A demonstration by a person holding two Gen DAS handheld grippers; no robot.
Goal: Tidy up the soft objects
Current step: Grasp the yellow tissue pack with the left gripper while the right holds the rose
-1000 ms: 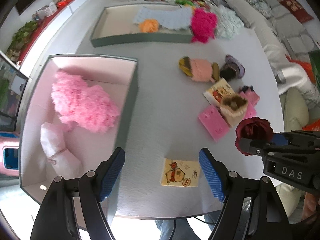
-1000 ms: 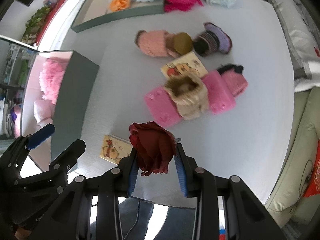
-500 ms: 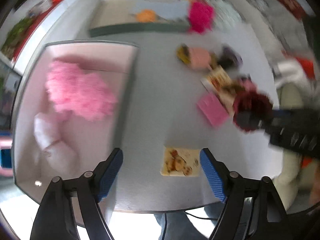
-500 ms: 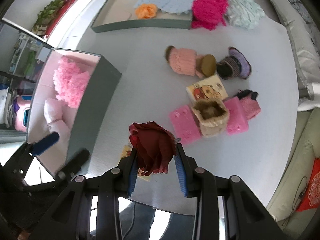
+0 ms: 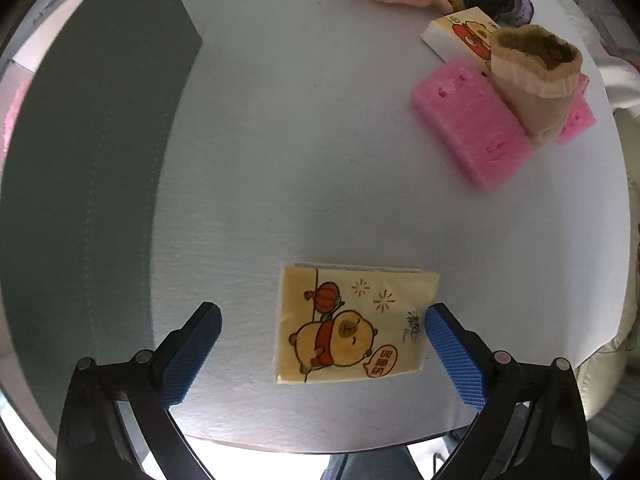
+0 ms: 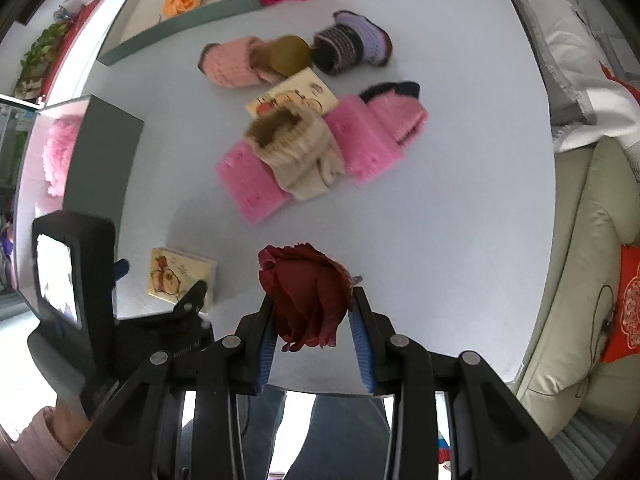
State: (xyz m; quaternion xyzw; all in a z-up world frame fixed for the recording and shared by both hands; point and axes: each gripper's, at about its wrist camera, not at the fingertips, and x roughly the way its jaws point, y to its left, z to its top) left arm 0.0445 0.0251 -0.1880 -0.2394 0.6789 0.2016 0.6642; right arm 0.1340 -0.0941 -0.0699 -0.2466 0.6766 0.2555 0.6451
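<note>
Gripping a dark red fabric rose (image 6: 310,294) between its two blue pads, the right gripper (image 6: 314,334) holds the bloom above the grey table (image 6: 440,220). The left gripper (image 5: 322,350) hangs low over the table with its fingers spread wide and nothing between them but a yellow cartoon tissue pack (image 5: 352,326), whose right edge lies just beside the right pad. Further off sit a pink sponge (image 5: 470,128) and a beige sock (image 5: 534,76) leaning on it.
</note>
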